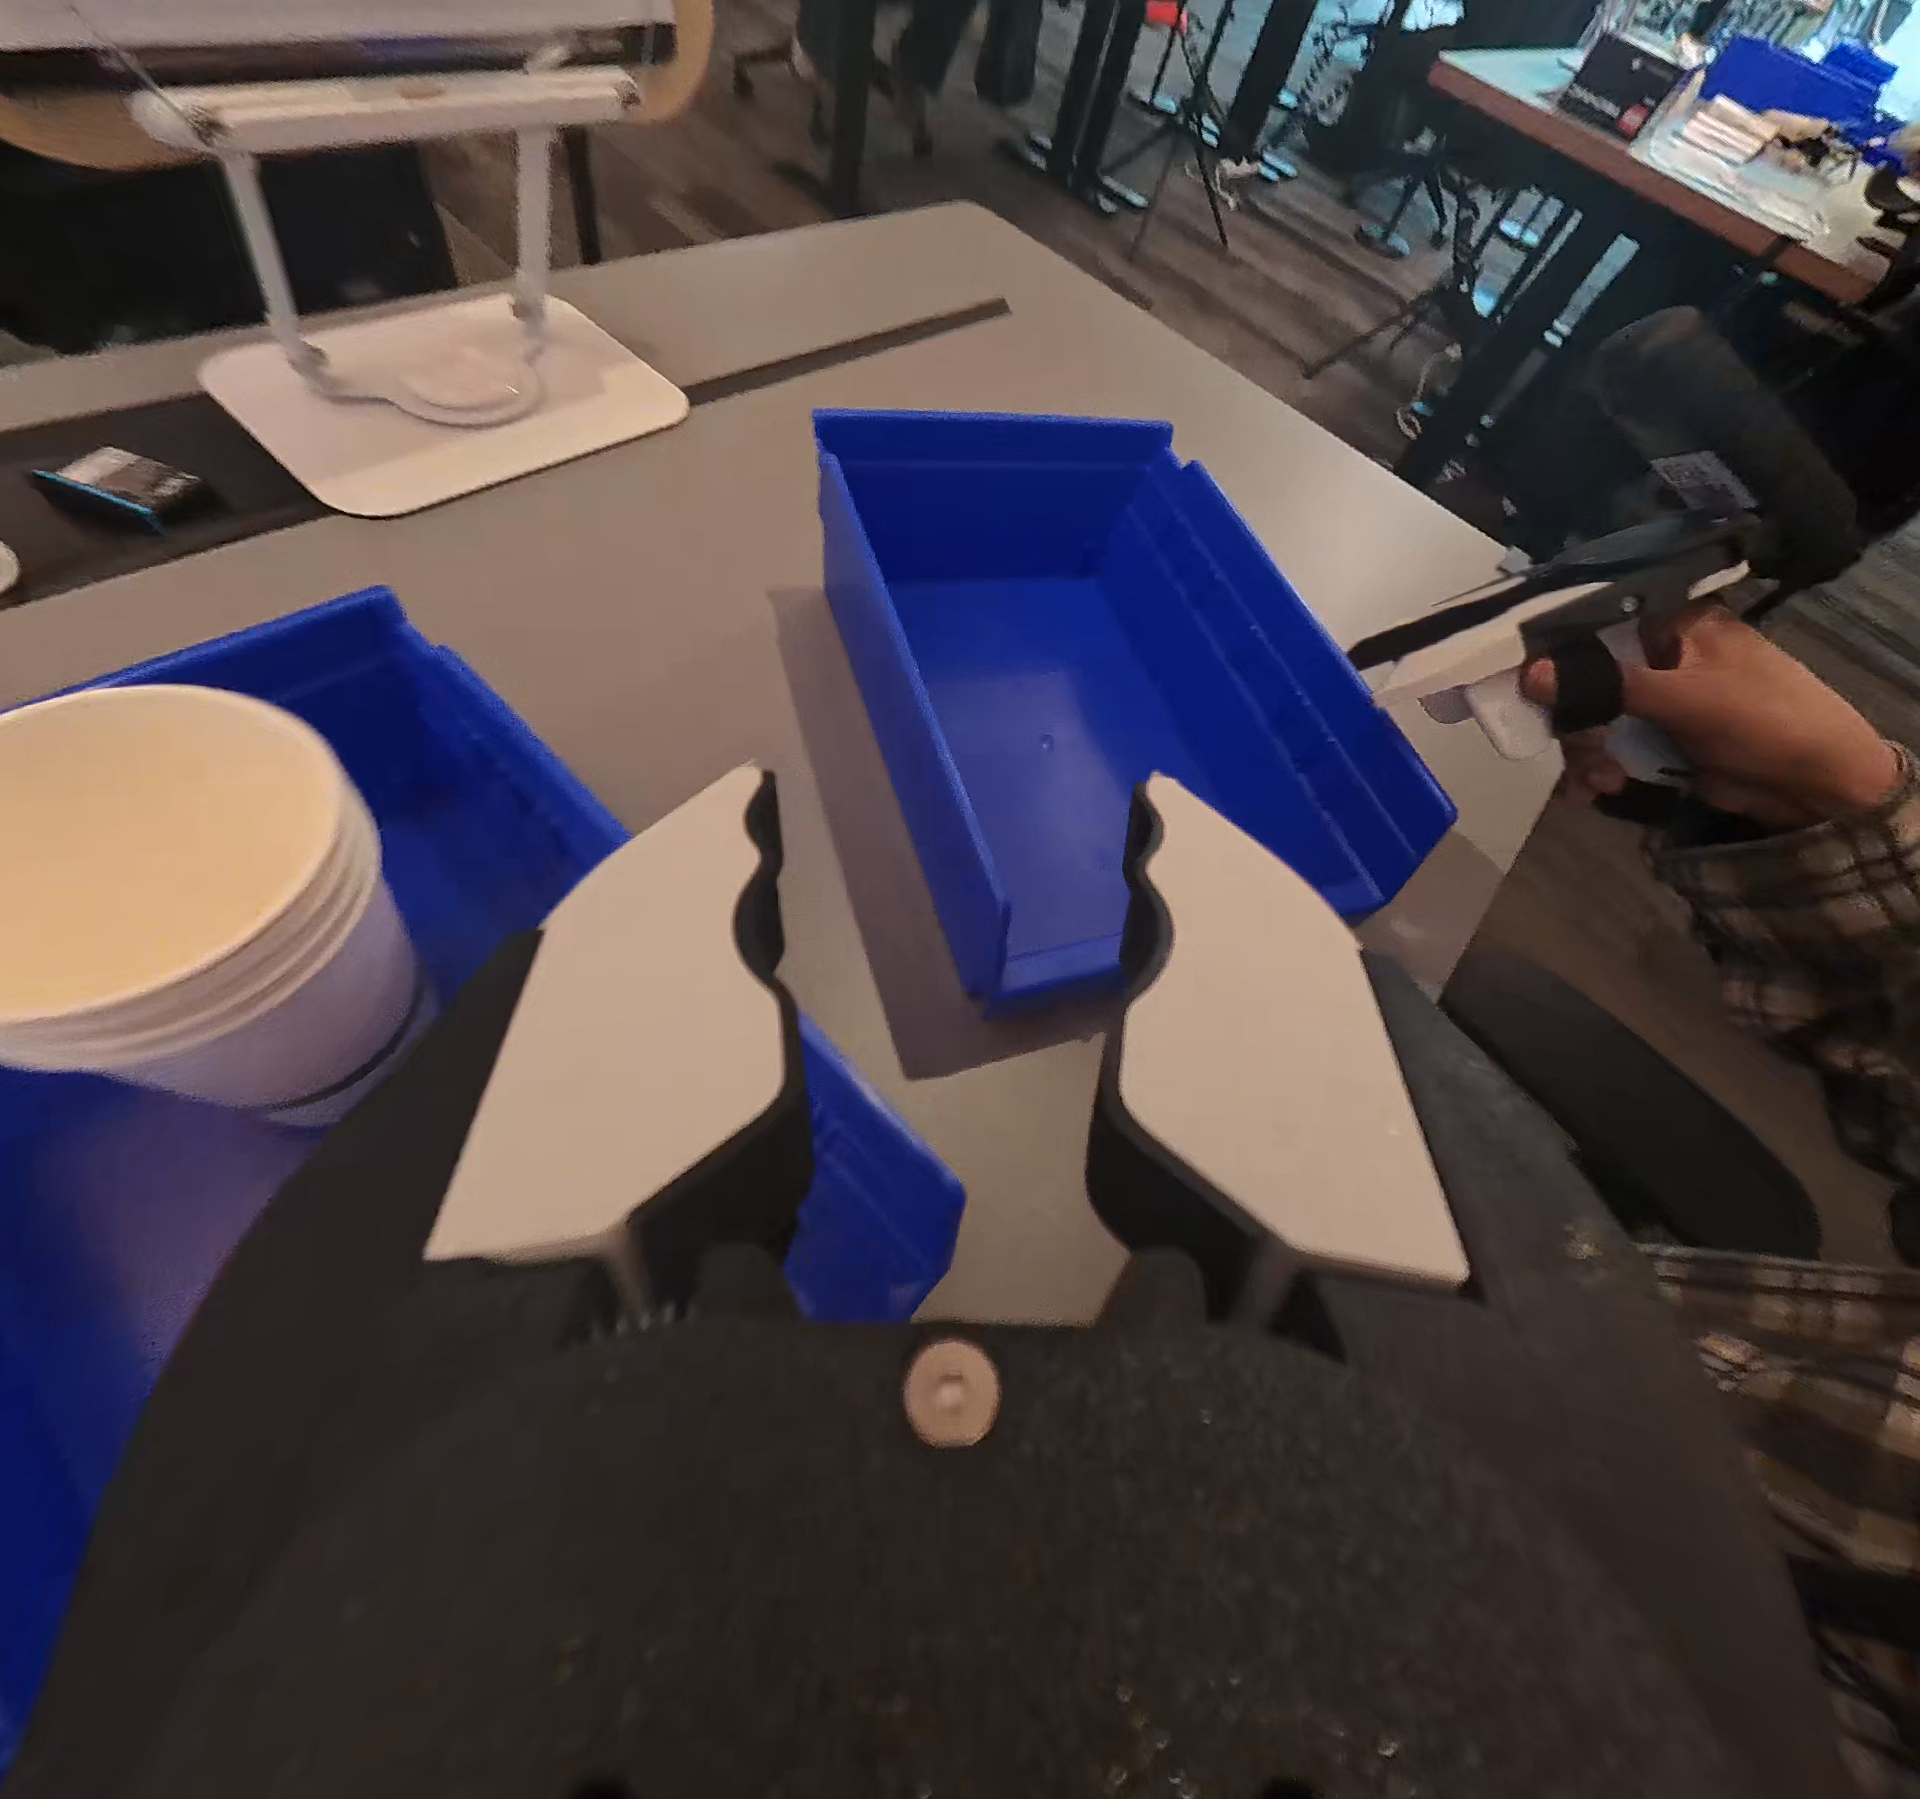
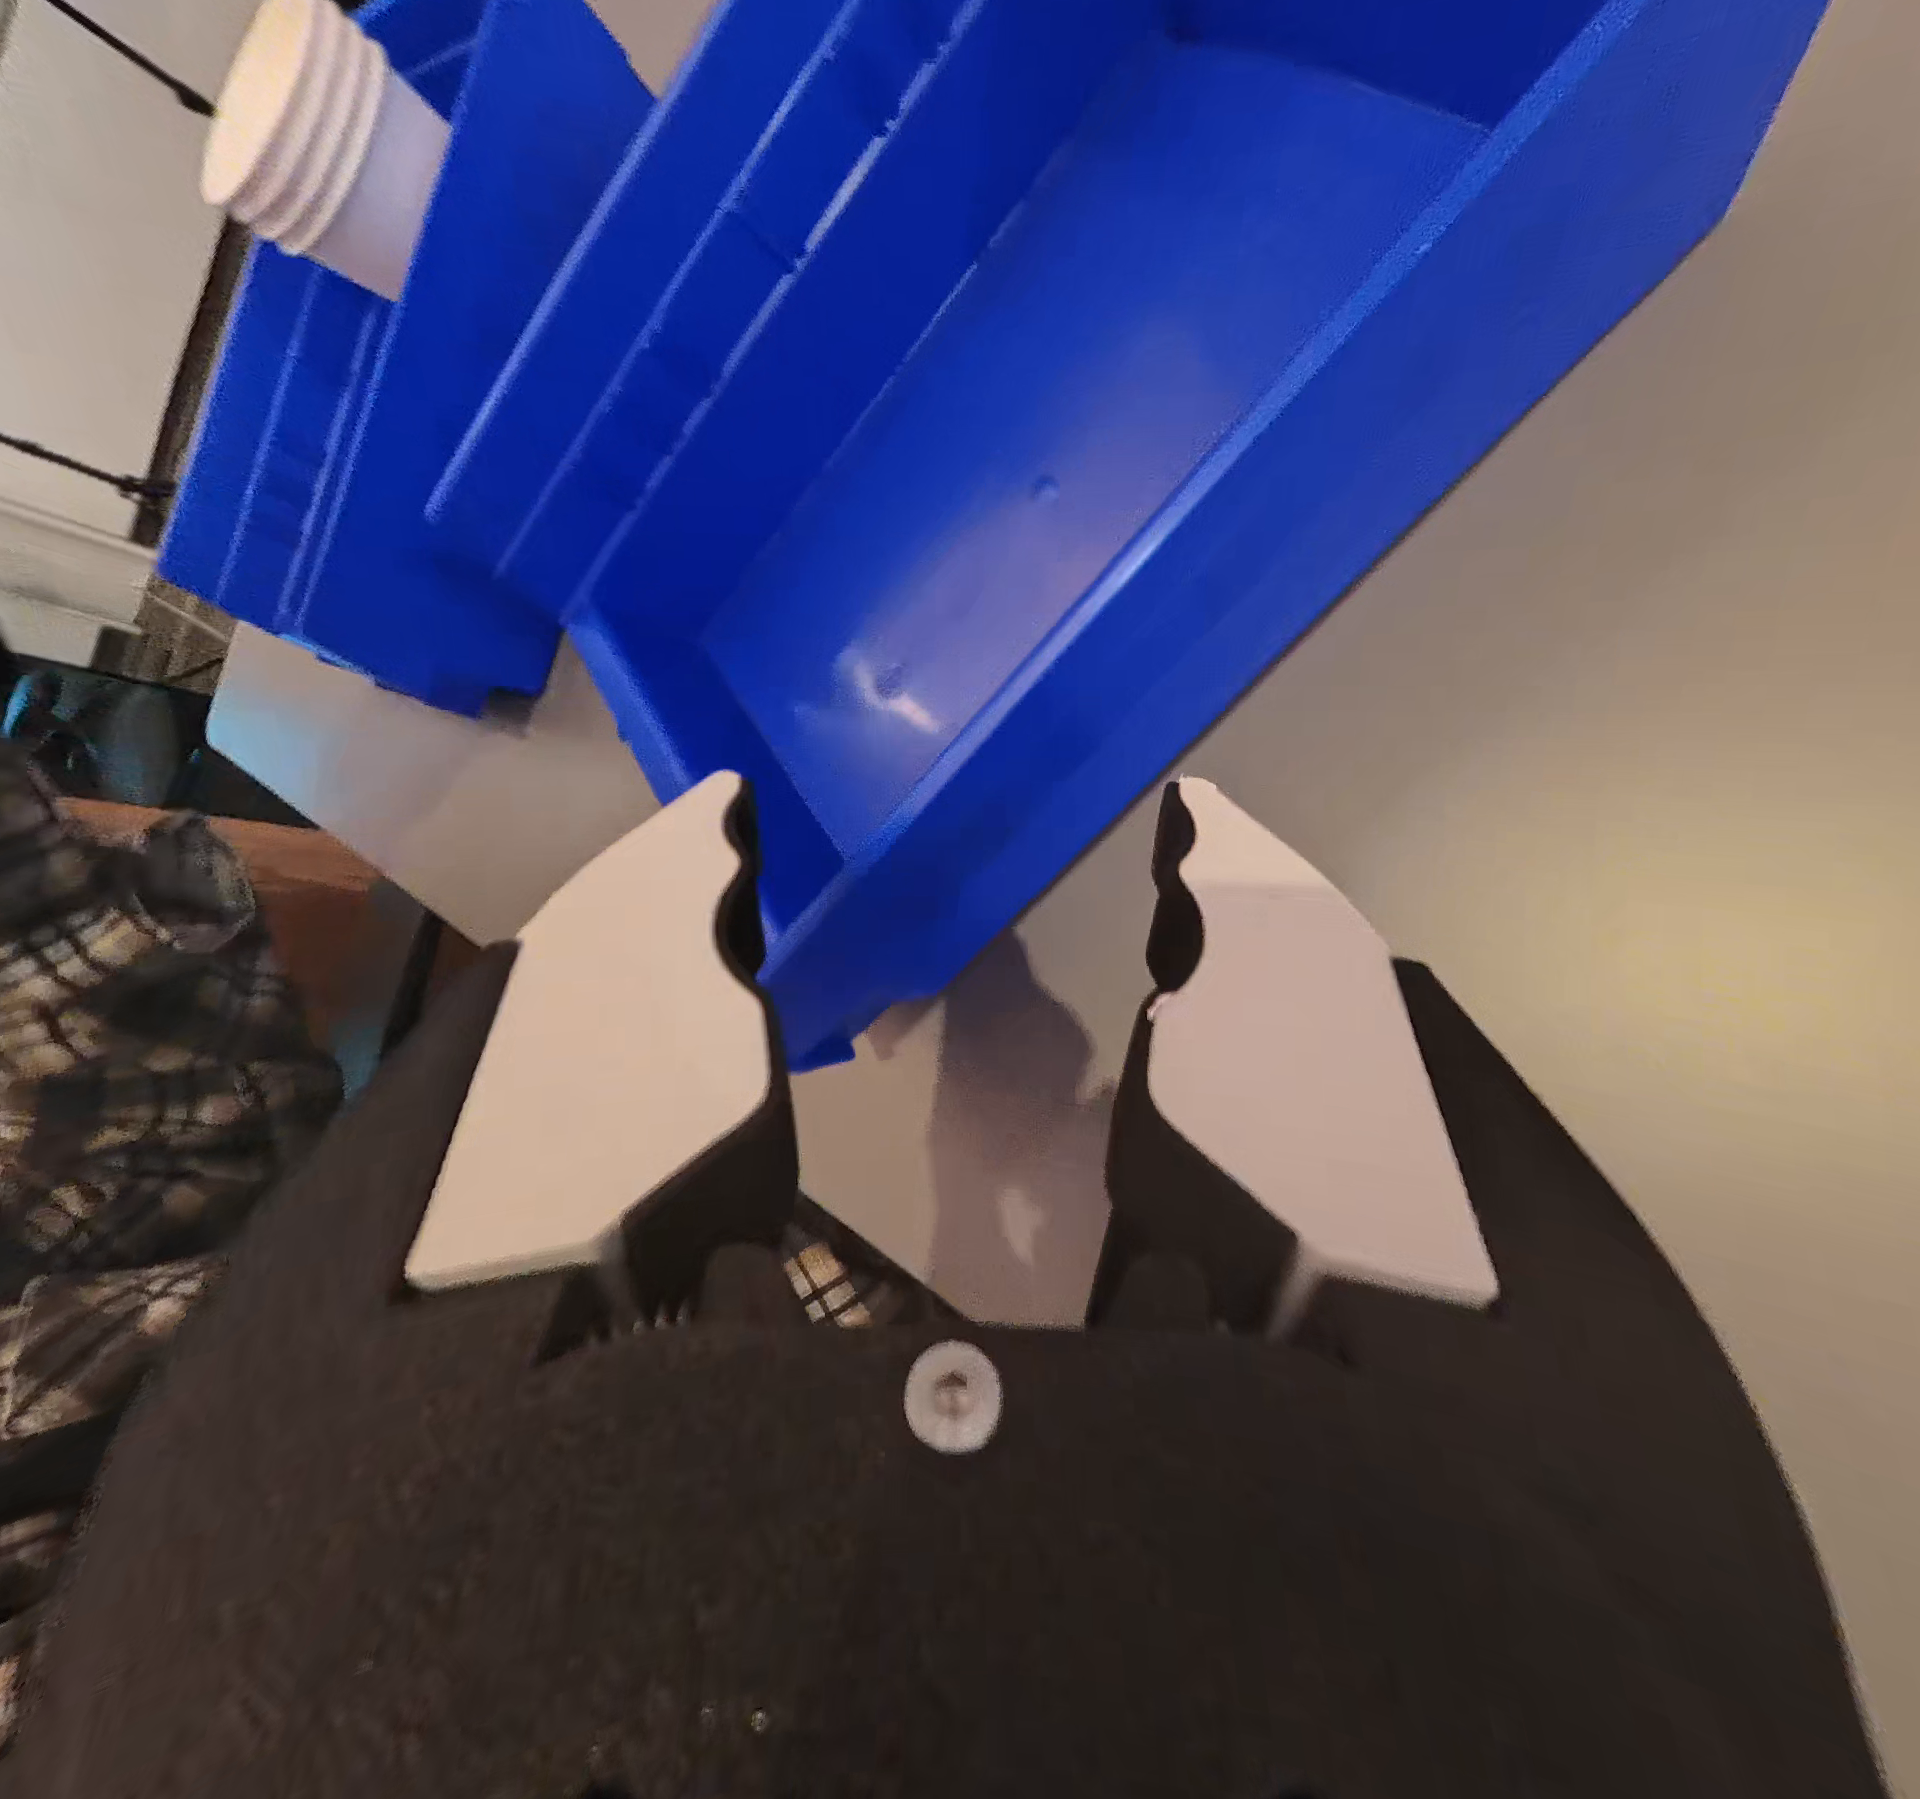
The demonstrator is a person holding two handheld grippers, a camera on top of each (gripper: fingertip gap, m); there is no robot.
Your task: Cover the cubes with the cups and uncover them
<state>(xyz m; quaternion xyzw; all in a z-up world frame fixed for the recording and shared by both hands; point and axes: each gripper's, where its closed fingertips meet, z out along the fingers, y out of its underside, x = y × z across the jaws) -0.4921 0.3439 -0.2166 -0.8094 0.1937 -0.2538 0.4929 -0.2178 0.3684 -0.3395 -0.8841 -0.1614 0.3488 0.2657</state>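
Stacked cups (image 1: 177,876) stood upright left of the left gripper (image 1: 951,814), nearer than the right gripper (image 2: 956,814); both fingers spread, empty.

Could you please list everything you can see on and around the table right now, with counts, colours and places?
Bins: two, blue; one empty bin mid-table, one to its left.
Cups: one nested stack, white, in the left bin.
Cubes: none visible.
Stand: one, white, far side of table, carrying a board.
Small box: one, dark, far left.
Table: one, grey.
Background: more tables, clutter, chair.
Hand: one, plaid sleeve, right edge.
Left claw: open, empty, over the table.
Right claw: open, empty, beside the empty bin.
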